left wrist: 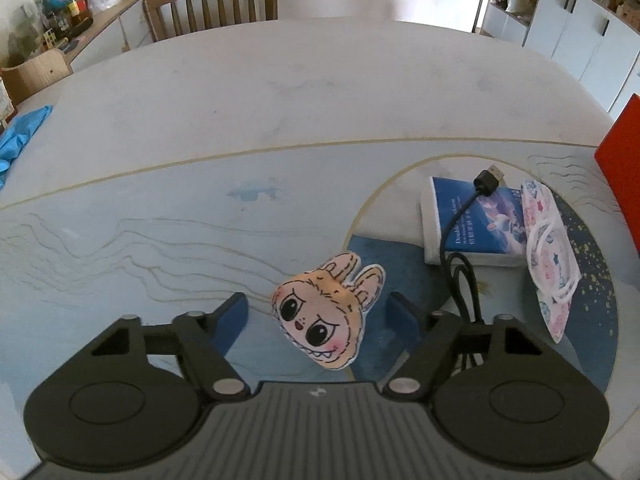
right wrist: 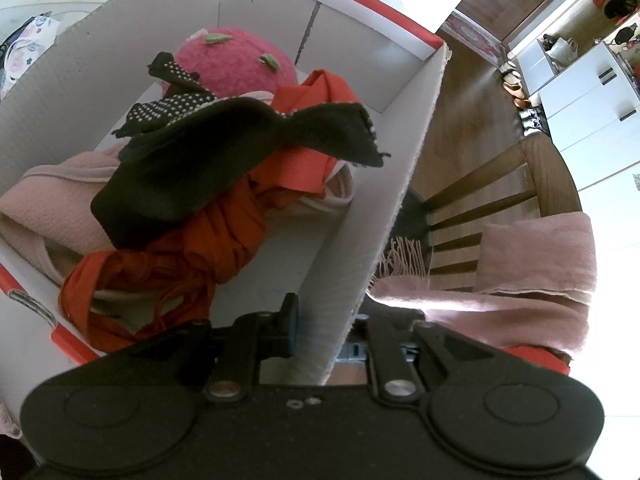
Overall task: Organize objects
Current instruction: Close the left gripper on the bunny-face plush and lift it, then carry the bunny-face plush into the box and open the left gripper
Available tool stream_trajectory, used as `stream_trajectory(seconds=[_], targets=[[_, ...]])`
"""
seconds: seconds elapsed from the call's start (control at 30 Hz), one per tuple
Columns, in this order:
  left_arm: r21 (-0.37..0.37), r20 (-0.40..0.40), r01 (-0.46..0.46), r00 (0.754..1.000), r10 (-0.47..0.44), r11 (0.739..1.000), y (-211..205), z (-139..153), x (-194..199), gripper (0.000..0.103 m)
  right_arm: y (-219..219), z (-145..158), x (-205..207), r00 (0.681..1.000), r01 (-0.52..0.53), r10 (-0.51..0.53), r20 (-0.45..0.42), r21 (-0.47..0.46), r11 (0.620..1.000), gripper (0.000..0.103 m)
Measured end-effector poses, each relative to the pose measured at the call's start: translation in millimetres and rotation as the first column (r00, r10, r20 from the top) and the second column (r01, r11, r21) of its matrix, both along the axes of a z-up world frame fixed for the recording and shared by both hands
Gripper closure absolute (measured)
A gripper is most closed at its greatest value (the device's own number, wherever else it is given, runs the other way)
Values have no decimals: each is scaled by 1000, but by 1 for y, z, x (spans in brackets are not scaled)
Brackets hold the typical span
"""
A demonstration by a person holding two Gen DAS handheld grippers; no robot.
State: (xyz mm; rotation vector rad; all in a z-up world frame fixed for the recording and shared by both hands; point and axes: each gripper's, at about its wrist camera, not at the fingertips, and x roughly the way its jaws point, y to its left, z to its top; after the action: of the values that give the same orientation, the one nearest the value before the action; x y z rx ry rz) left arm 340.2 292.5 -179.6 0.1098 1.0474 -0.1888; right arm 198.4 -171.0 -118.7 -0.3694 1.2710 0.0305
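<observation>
In the left wrist view, a small plush monster face (left wrist: 326, 314) with rabbit ears lies on the table mat, between the open blue-padded fingers of my left gripper (left wrist: 320, 318); neither pad touches it. In the right wrist view, my right gripper (right wrist: 324, 330) is shut on the right side wall (right wrist: 384, 200) of a white and red cardboard box. The box holds a pink strawberry plush (right wrist: 236, 62), a black dotted sock (right wrist: 224, 156), red cloth (right wrist: 192, 248) and pink cloth (right wrist: 52, 208).
Right of the plush lie a blue tissue pack (left wrist: 468, 220), a black USB cable (left wrist: 464, 248) across it and a patterned face mask (left wrist: 550, 256). The red box side (left wrist: 624, 168) stands at the far right. A blue cloth (left wrist: 16, 144) lies far left. A chair with a pink scarf (right wrist: 520, 272) stands beside the box.
</observation>
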Motion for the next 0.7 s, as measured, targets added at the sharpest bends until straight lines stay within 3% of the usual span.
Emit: stream_trajectory(seconds=[0.1, 0.33, 0.7], targets=[[-5, 6, 3, 1000, -3, 1000, -3, 3, -1, 51, 0, 0, 0, 1000, 0, 0, 0, 0, 1000, 89], [8, -10, -23, 1000, 23, 1000, -9, 9, -7, 54, -1, 0, -1, 1000, -2, 2, 5, 4, 1000, 89], [4, 13, 8, 1000, -8, 1000, -40, 60, -38, 54, -7, 0, -5, 1000, -12, 11, 12, 18, 1000, 90]])
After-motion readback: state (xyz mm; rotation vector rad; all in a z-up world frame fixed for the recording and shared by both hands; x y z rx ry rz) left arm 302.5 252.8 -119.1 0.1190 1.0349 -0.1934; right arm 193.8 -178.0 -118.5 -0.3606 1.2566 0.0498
